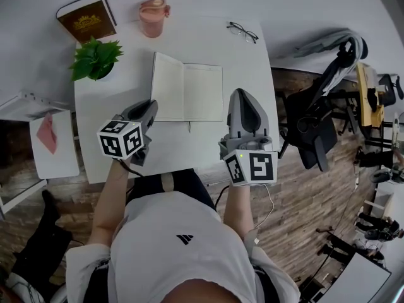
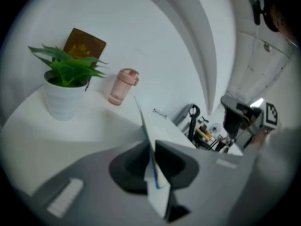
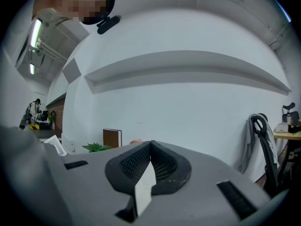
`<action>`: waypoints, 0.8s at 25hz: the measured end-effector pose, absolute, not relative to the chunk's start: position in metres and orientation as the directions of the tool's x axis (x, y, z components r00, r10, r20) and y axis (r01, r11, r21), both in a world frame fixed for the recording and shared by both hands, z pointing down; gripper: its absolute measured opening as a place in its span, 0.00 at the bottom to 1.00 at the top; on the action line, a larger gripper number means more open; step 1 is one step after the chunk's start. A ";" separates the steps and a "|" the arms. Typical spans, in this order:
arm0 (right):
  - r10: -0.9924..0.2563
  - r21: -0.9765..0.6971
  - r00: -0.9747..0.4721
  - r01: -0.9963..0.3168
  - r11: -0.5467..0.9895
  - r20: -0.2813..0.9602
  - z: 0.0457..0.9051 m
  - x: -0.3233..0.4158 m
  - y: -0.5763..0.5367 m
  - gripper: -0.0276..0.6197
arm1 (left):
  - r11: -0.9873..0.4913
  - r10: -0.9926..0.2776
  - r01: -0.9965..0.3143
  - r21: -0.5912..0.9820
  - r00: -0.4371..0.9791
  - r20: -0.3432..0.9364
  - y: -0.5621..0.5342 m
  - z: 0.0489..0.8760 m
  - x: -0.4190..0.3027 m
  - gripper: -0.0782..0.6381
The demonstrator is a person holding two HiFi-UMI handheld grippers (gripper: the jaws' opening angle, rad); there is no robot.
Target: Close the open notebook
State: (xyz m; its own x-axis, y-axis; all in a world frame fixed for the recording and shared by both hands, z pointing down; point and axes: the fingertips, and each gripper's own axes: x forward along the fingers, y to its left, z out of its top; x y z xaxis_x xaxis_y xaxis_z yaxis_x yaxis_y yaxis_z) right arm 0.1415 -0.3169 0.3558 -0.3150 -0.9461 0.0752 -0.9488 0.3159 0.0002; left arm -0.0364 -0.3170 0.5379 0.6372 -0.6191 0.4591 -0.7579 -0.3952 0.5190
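Observation:
The open notebook (image 1: 202,93) lies with blank white pages on the white table (image 1: 196,147). My left gripper (image 1: 150,108) is at the lower left corner of its left half. In the left gripper view that leaf of the notebook (image 2: 143,126) stands edge-on between the pads, raised off the table, with my left gripper (image 2: 151,147) shut on it. My right gripper (image 1: 243,96) hovers just right of the notebook's right page, apart from it. In the right gripper view my right gripper (image 3: 150,145) is shut with nothing in it and faces the white wall.
A potted green plant (image 1: 95,59) stands left of the notebook. A brown book (image 1: 87,17) and a pink cup (image 1: 152,16) are at the table's back, with glasses (image 1: 242,31) at the back right. A black chair (image 1: 315,125) stands right of the table.

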 end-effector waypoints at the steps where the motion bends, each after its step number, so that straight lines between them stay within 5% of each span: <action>1: -0.947 0.000 -0.314 -0.949 0.314 0.071 0.355 0.145 -0.316 0.04 | -0.407 -0.620 -0.755 0.514 0.642 0.451 -0.317 0.533 -0.032 0.17; 20: -0.955 -0.004 -0.293 -0.956 0.293 0.049 0.352 0.228 -0.301 0.04 | -0.527 -0.597 -0.709 0.469 0.701 0.390 -0.321 0.502 0.092 0.15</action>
State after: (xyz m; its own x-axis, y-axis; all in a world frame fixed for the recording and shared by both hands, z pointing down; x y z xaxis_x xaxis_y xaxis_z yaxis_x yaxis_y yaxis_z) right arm 0.2283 -0.3015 0.3516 -0.2932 -0.9548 0.0486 -0.9560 0.2933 -0.0040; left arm 0.0923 -0.3210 0.5016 0.7015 -0.5965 0.3900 -0.7089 -0.5271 0.4687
